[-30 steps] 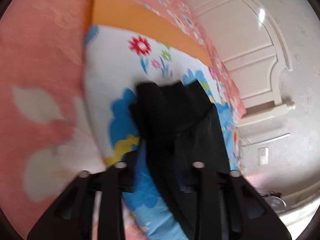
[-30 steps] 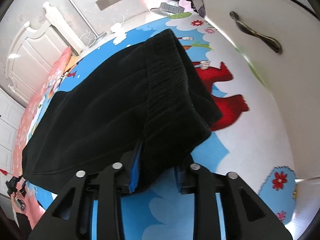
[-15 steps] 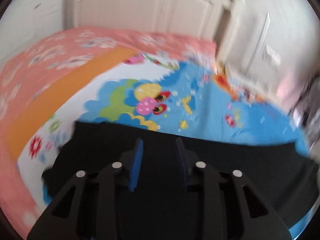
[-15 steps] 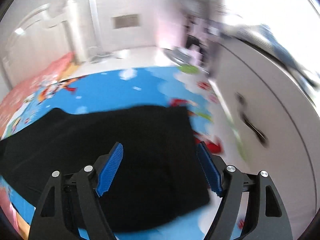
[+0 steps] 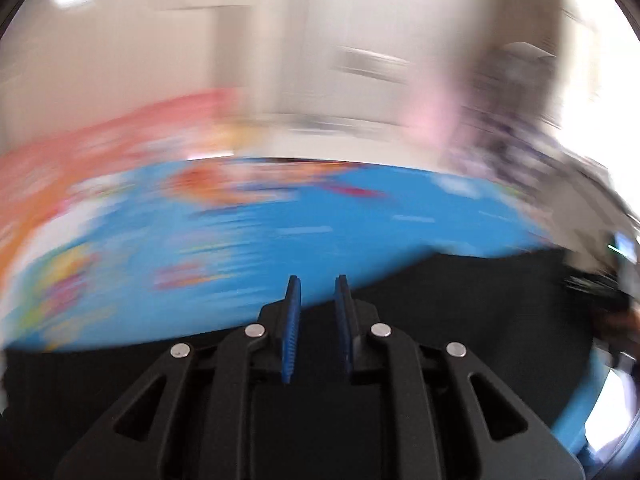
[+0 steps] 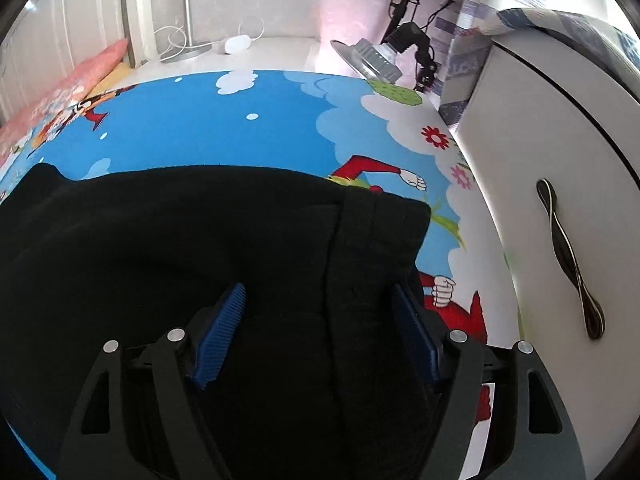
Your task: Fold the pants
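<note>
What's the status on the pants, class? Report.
Left gripper narrowly open, empty, view blurred. Right gripper open wide above black pants lying on the bed. Nothing in the way.

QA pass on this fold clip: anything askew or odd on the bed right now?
Nothing damaged. The black fabric pants lie flat on the blue cartoon-print sheet, waistband end slightly bunched. The left wrist view is motion-blurred, so nothing can be checked there.
</note>
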